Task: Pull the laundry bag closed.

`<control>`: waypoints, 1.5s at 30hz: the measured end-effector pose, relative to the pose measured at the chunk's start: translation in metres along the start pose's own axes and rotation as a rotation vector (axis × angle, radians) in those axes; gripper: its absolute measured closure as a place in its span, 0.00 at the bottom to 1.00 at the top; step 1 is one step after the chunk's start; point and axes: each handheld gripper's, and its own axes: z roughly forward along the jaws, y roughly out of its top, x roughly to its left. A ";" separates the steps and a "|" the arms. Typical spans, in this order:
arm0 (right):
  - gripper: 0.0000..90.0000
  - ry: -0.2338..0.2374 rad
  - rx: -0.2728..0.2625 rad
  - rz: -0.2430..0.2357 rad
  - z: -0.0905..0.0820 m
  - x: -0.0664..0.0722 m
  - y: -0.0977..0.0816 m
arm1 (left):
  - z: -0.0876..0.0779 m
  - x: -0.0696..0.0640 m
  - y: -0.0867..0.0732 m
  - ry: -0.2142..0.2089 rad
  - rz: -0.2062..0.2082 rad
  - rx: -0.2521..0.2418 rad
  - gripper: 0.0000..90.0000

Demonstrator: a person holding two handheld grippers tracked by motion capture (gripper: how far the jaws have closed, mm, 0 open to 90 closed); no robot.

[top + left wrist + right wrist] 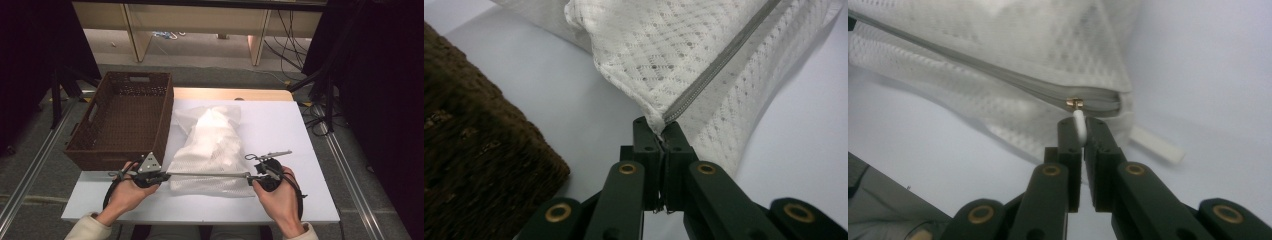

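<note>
Hands come in low from the near edge, palms turned inward. Left gripper (661, 131) is clamped on the corner of the white mesh bag (212, 150), which lies on the table (280, 125) beside the brown basket (125, 120). Right gripper (1082, 125) pinches the zipper pull (1078, 120).

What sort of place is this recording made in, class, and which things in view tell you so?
Probably a lab or recording workspace, not a home: a small white table stands between dark curtains, metal floor rails run alongside, and loose cables trail under bare desks behind.

White table (300, 130) with mesh bag (212, 150), wicker basket (122, 117).
</note>
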 end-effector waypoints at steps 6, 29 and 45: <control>0.97 0.036 0.007 0.031 0.005 -0.009 -0.002 | 0.000 -0.001 -0.001 -0.001 0.000 0.008 0.97; 0.97 -0.032 0.058 0.099 0.032 -0.028 0.002 | 0.004 0.003 -0.004 0.003 0.003 0.019 0.97; 0.96 0.001 0.051 0.070 0.030 -0.028 0.000 | 0.005 0.003 -0.005 -0.009 -0.007 0.009 0.93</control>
